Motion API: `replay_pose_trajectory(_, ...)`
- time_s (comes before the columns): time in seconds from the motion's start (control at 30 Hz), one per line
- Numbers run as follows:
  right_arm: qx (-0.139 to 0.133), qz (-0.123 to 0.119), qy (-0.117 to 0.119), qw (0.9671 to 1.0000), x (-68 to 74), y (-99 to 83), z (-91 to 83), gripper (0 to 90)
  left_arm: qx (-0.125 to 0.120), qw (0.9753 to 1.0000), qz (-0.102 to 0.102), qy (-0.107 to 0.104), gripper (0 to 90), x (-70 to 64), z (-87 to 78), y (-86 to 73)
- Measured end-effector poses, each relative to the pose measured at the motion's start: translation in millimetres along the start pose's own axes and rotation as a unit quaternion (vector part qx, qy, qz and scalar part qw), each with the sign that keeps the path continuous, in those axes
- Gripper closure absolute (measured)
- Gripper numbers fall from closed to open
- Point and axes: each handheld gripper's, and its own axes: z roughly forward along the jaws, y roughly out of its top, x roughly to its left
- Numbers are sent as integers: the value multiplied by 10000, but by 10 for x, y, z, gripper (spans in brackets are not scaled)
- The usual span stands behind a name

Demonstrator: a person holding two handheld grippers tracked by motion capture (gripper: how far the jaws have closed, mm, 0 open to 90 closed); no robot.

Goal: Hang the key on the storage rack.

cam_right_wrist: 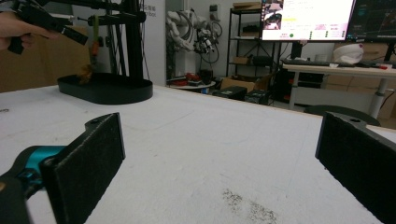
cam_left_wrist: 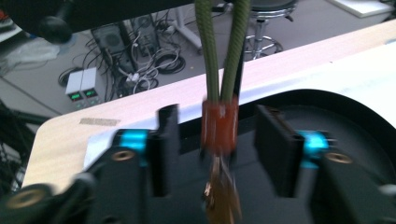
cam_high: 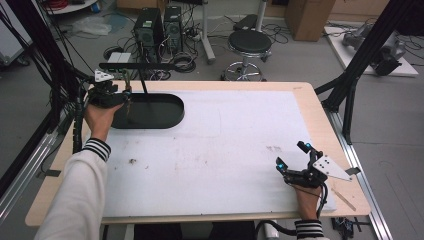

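Observation:
A black stand with an oval base [cam_high: 160,112] and a horizontal top bar [cam_high: 135,65] stands at the mat's far left. From the bar hangs a green cord loop [cam_left_wrist: 226,51] pinched by a red-orange sleeve [cam_left_wrist: 219,128], with a brownish charm [cam_left_wrist: 223,196] below it. My left gripper [cam_high: 125,96] is open, and the sleeve hangs between its jaws [cam_left_wrist: 218,115], apart from both pads. My right gripper [cam_high: 291,154] rests near the mat's front right, wide open [cam_right_wrist: 222,123] with nothing between its jaws. In the right gripper view the stand [cam_right_wrist: 105,88] is far off.
A white mat [cam_high: 225,140] covers the wooden table [cam_high: 320,115], with dirt specks [cam_high: 273,148] near the right gripper. Beyond the far edge are a stool [cam_high: 249,42], computer towers [cam_high: 157,27] and cables. Black frame posts [cam_high: 367,45] flank the table.

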Motion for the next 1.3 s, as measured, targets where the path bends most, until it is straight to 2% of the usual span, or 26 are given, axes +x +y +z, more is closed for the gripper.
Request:
replay_pose_trajectory(0.07,-10,8,-3,10000,0,-1,0,3,-138,9998,0,-151,353,18,-46,-33)
replay_pose_trajectory(0.1,1,41,3,10000,4,-1,-2,3,-296,9992,-5,-262,315,29,-64,-56)
replay_pose_trajectory(0.13,4,60,4,10000,4,-1,-3,3,-375,9985,-34,-389,244,44,-88,-76)
replay_pose_trajectory(0.17,2,62,5,10000,4,-1,-2,3,-425,9978,-81,-495,213,56,-119,-89)
replay_pose_trajectory(0.27,-12,19,-5,10000,0,-1,0,3,-809,9936,-118,-776,84,57,-243,-162)
replay_pose_trajectory(0.33,6,54,-1,10000,5,-1,-2,3,-975,9908,-84,-933,20,47,-318,-197)
replay_pose_trajectory(0.37,4,33,-8,10000,3,-1,-1,3,-1049,9882,-78,-1110,17,44,-362,-223)
replay_pose_trajectory(0.43,-8,-9,-13,10000,1,-1,1,3,-1213,9842,-40,-1291,17,14,-456,-283)
replay_pose_trajectory(0.5,-7,-10,-13,10000,2,0,1,3,-1235,9818,-30,-1445,17,-30,-546,-342)
replay_pose_trajectory(0.57,6,22,2,10000,10,0,1,3,-1475,9766,-34,-1563,17,-95,-652,-424)
replay_pose_trajectory(0.6,4,24,5,10000,11,0,0,3,-1475,9766,-34,-1563,17,-95,-652,-424)
replay_pose_trajectory(0.63,1,11,3,10000,12,-1,0,3,-1593,9731,22,-1664,17,-167,-751,-517)
replay_pose_trajectory(0.7,6,20,-4,10000,11,0,0,3,-1722,9687,74,-1789,17,-236,-836,-626)
replay_pose_trajectory(0.73,6,19,-5,10000,10,-1,0,3,-1712,9681,96,-1828,17,-270,-867,-679)
replay_pose_trajectory(0.8,15,21,-1,10000,15,0,-3,3,-1802,9647,62,-1920,17,-326,-928,-795)
replay_pose_trajectory(0.87,5,-11,-14,10000,13,0,-1,3,-1902,9623,68,-1941,17,-380,-992,-914)
replay_pose_trajectory(0.93,3,-3,-11,10000,14,0,-1,3,-1885,9626,108,-1945,17,-430,-1054,-1020)
replay_pose_trajectory(0.97,-2,-23,-19,10000,14,-1,-1,3,-1926,9606,121,-1999,17,-448,-1088,-1073)
replay_pose_trajectory(1.0,6,-44,-15,10000,13,-1,-1,3,-1962,9605,108,-1972,17,-468,-1122,-1124)
replay_pose_trajectory(1.07,5,-47,-20,10000,15,-1,-1,3,-2102,9563,3,-2033,17,-488,-1183,-1234)
replay_pose_trajectory(1.1,0,-46,-20,10000,15,-1,-1,3,-2148,9555,0,-2024,17,-495,-1204,-1292)
replay_pose_trajectory(1.13,-1,-47,-23,10000,16,-1,-1,3,-2211,9534,-19,-2054,17,-499,-1221,-1353)
replay_pose_trajectory(1.17,9,-25,-20,10000,20,-1,-3,3,-2240,9524,-43,-2070,17,-504,-1232,-1412)
replay_pose_trajectory(1.23,-10,-54,-27,10000,16,-1,0,3,-2227,9530,-85,-2051,17,-510,-1239,-1465)
replay_pose_trajectory(1.27,10,-21,-11,10000,24,-1,-3,3,-2282,9516,-122,-2053,17,-517,-1250,-1556)
replay_pose_trajectory(1.3,7,-29,-15,10000,23,-1,-2,3,-2279,9519,-152,-2043,17,-518,-1251,-1589)
